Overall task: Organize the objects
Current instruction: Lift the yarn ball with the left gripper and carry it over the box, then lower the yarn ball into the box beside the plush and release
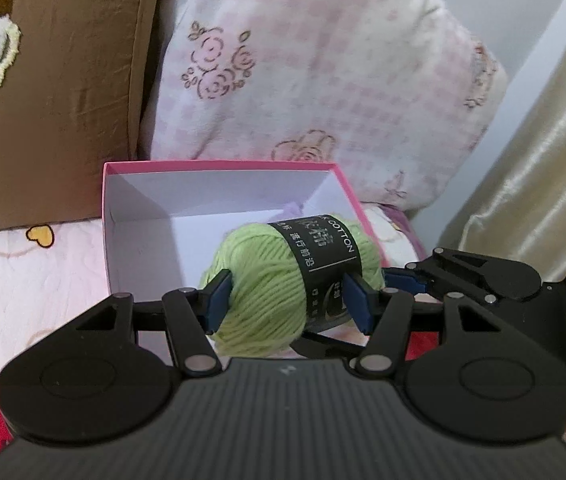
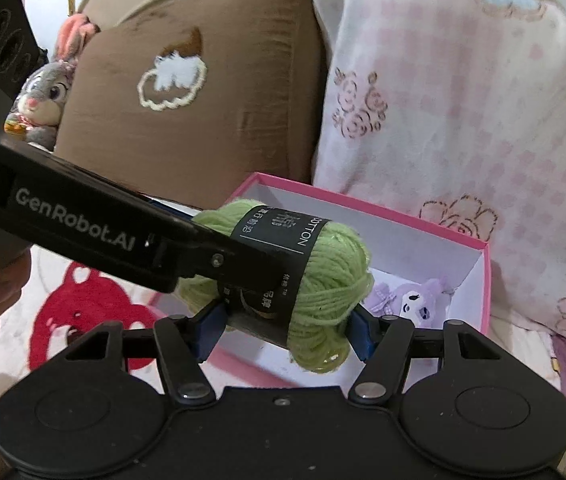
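Observation:
A green yarn ball (image 1: 267,288) with a black paper band hangs over the near edge of an open pink box (image 1: 219,165) with a white inside. My left gripper (image 1: 288,302) is shut on it, blue pads pressing into both sides. My right gripper (image 2: 285,334) grips the same yarn ball (image 2: 331,280) from the other side, one pad on the band and one on the wool. The left gripper's black finger (image 2: 187,248) crosses the right wrist view from the left. Inside the box (image 2: 363,200) lies a small purple plush toy (image 2: 411,300).
A brown cushion (image 2: 187,112) and a pink checked pillow (image 2: 463,100) stand right behind the box. A grey rabbit plush (image 2: 43,96) sits at the far left. The box rests on a pink bedspread with a red bear print (image 2: 83,312). A shiny curtain (image 1: 555,140) hangs on the right.

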Motion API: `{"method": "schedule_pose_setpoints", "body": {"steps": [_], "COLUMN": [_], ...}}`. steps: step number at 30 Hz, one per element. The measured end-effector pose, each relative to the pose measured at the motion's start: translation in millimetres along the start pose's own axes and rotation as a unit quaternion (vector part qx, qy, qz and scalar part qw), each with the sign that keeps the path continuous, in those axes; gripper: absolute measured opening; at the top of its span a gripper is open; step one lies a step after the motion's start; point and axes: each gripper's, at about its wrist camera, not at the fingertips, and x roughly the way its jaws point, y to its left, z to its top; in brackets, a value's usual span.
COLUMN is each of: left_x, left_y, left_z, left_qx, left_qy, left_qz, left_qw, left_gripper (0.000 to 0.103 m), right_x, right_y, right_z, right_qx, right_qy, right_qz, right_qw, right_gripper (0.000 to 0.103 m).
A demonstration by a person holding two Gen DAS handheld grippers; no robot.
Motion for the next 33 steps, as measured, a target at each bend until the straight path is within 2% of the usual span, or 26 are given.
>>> {"method": "schedule_pose_setpoints", "body": {"steps": [5, 9, 12, 18, 21, 26, 33], "left_x": [38, 67, 88, 120, 127, 136, 141], "left_y": [20, 40, 50, 49, 55, 60, 58], "left_z": [10, 20, 26, 34, 34, 30, 30], "left_qx": [-0.018, -0.044, -0.059, -0.042, -0.055, -0.047, -0.035], "left_qy": [0.004, 0.018, 0.026, 0.029, 0.030, 0.041, 0.025], "left_qz": [0.022, 0.037, 0.046, 0.078, 0.077, 0.090, 0.092], "left_qw": [0.9996, 0.9982, 0.9969, 0.9956, 0.9950, 0.9940, 0.9948], "left_gripper": [0.058, 0.058, 0.058, 0.058, 0.058, 0.054, 0.046], "right_x": [45, 79, 101, 136, 143, 152, 139], "right_y": [-33, -44, -51, -61, -61, -57, -59], "right_z": [7, 11, 13, 21, 21, 17, 12], "right_qx": [0.043, 0.060, 0.070, 0.084, 0.076, 0.050, 0.058], "right_qy": [0.020, 0.041, 0.059, 0.094, 0.097, 0.113, 0.102], "right_qz": [0.032, 0.044, 0.039, 0.021, 0.016, 0.003, 0.007], "right_qw": [0.998, 0.996, 0.995, 0.992, 0.992, 0.992, 0.993], "right_gripper": [0.067, 0.067, 0.067, 0.067, 0.067, 0.070, 0.071]}}
